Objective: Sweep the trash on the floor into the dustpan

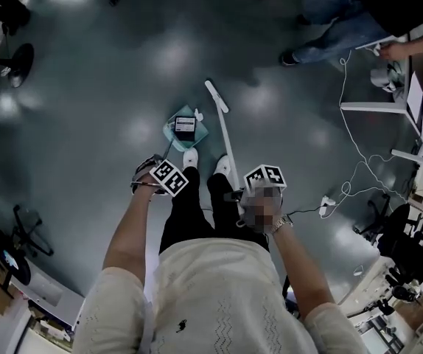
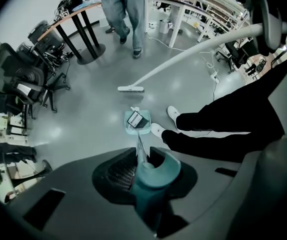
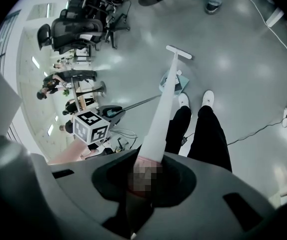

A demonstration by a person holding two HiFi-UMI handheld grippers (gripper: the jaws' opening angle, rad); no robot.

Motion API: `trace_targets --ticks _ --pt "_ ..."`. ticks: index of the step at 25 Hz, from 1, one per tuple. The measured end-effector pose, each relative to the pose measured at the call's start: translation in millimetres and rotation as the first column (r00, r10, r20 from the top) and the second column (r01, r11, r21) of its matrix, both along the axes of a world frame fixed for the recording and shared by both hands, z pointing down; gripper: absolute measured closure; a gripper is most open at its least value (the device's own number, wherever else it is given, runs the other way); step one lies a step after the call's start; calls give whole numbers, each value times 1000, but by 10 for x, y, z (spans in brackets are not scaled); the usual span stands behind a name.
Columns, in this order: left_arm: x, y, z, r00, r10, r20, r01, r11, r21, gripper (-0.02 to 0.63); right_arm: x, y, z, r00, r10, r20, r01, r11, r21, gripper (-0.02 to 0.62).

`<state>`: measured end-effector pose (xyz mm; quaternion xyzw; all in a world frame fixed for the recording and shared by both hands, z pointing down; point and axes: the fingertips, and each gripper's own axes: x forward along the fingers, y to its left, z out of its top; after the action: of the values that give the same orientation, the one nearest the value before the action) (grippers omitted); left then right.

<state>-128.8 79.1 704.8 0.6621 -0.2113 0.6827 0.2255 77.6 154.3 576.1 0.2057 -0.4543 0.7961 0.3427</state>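
Observation:
A teal dustpan (image 1: pixel 173 130) (image 2: pixel 144 128) lies on the grey floor just ahead of my white shoes (image 1: pixel 190 158). A black packet of trash with a white label (image 1: pixel 186 127) (image 2: pixel 135 119) rests in it. A small pale scrap (image 1: pixel 199 114) lies at its far edge. My left gripper (image 1: pixel 164 177) (image 2: pixel 146 169) is shut on the dustpan's long teal handle (image 2: pixel 152 176). The white broom (image 1: pixel 225 135) (image 3: pixel 164 106) has its head (image 1: pixel 215 94) (image 2: pixel 131 89) (image 3: pixel 179 52) on the floor just beyond the dustpan. My right gripper (image 1: pixel 259 183) (image 3: pixel 146 171) is shut on the broom handle.
A person in jeans (image 1: pixel 333 17) (image 2: pixel 123 9) stands beyond the broom. White cables (image 1: pixel 359 161) and a power strip (image 1: pixel 327 205) lie to the right. Desks and office chairs (image 2: pixel 18 84) line the room's edges.

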Motion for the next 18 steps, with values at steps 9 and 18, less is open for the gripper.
trace_targets --ticks 9,18 --pt "-174 140 116 1000 -22 -4 22 1000 -9 514 -208 355 523 987 -163 -5 162 983 -89 502" --pt "-152 323 156 998 -62 8 61 998 25 514 -339 790 328 958 -262 115 274 956 -107 500"
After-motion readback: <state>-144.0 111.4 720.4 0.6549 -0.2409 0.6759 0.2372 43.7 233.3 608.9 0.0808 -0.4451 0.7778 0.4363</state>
